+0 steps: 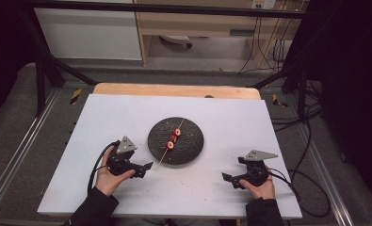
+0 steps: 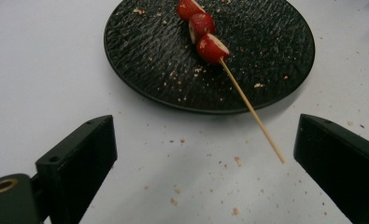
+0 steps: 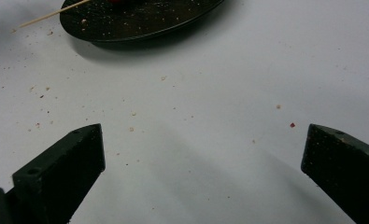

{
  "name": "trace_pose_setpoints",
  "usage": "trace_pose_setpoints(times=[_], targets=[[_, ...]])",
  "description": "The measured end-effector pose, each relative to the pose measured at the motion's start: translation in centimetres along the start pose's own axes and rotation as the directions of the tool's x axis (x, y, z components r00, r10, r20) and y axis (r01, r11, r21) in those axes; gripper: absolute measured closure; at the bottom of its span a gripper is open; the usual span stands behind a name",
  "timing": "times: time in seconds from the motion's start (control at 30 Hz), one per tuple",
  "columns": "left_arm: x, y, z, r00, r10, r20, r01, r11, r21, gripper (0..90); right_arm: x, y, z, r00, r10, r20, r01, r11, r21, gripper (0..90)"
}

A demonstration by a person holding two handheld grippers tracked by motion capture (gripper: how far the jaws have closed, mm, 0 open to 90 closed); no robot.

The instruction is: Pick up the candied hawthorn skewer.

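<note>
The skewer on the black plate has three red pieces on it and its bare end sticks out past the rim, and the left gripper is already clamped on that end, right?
Not quite. The left gripper is open, its jaws wide apart, and the bare end of the skewer lies between them untouched, as the left gripper view shows. The three red pieces and the overhang past the black plate are correct.
</note>
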State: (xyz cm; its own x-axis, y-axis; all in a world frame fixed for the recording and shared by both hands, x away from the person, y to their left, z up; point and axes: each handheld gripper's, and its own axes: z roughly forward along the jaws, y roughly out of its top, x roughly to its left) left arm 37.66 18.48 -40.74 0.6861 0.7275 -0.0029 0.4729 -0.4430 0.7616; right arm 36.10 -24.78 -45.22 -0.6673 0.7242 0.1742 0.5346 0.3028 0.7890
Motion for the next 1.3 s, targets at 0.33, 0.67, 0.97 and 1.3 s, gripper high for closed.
trace_pose_setpoints(times=[0.33, 0.67, 0.97, 1.3], targets=[[-0.8, 2.1, 2.1, 0.9999, 0.001, -0.011, 0.0, 0.9988, 0.048, 11.6, 0.0, 0.0, 0.0, 1.0, -0.001, 0.0, 0.001, 1.0, 0.0, 0.5], [-1.4, 3.4, 4.4, 0.9998, -0.016, -0.012, 0.017, 0.9954, 0.095, 29.8, 0.0, 0.0, 0.0, 1.0, -0.002, -0.001, 0.002, 1.0, -0.001, 0.5], [-1.8, 4.1, 6.3, 0.9995, -0.033, -0.002, 0.033, 0.9883, 0.149, 50.2, 0.0, 0.0, 0.0, 1.0, -0.001, -0.004, 0.001, 1.0, -0.001, 0.5], [-2.3, 4.3, 7.5, 0.9976, -0.068, -0.009, 0.069, 0.9761, 0.206, 72.9, -0.1, 0.0, 0.0, 1.0, 0.0, -0.008, 0.0, 1.0, 0.001, 0.5]])
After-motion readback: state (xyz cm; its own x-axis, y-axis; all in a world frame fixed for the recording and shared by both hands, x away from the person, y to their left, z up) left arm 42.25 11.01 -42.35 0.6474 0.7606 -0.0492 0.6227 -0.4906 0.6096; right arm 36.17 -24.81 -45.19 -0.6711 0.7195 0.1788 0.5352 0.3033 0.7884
